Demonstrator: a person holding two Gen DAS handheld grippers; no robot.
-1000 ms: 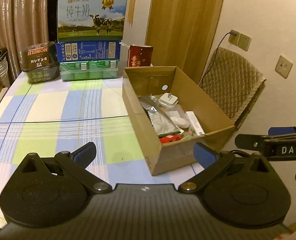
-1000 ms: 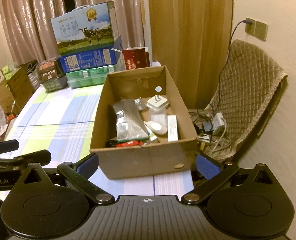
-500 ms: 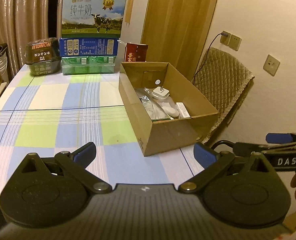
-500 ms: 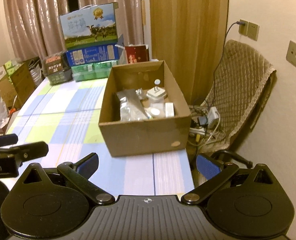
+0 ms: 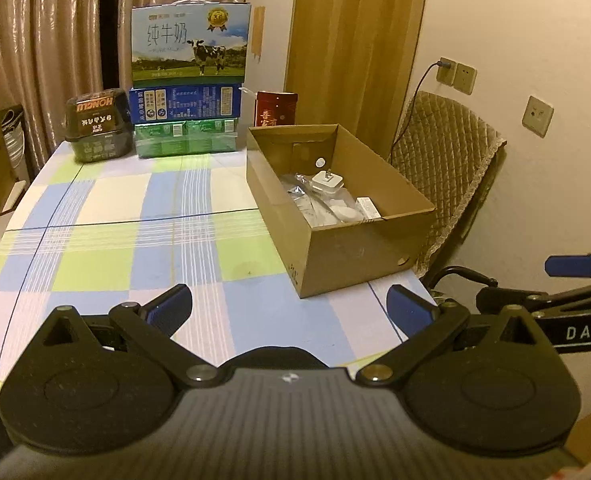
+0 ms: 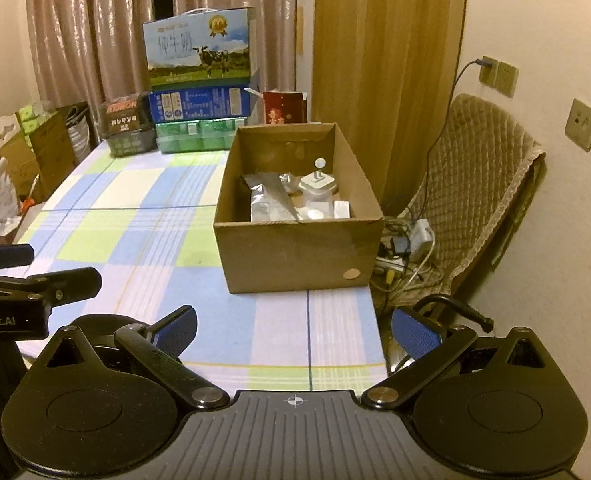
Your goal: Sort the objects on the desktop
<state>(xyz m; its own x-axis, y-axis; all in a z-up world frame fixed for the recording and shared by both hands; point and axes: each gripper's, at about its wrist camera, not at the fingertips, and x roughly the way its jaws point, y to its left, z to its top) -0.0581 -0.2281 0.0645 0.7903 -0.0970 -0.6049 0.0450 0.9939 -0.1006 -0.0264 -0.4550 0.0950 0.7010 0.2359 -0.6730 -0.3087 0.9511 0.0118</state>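
i see the cardboard box [image 6: 297, 216] on the right side of the checked tablecloth [image 5: 135, 224], its long axis running near to far, open top up. a white plug adapter [image 6: 317, 186] and foil pouch [image 6: 269, 200] lie inside. my left gripper [image 5: 289, 312] and right gripper [image 6: 293, 326] hover level at the near edge, both spread wide, holding nothing.

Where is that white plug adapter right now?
In both views the white plug adapter sits prongs-up inside the cardboard box, toward its far end, right of a silver foil bag.
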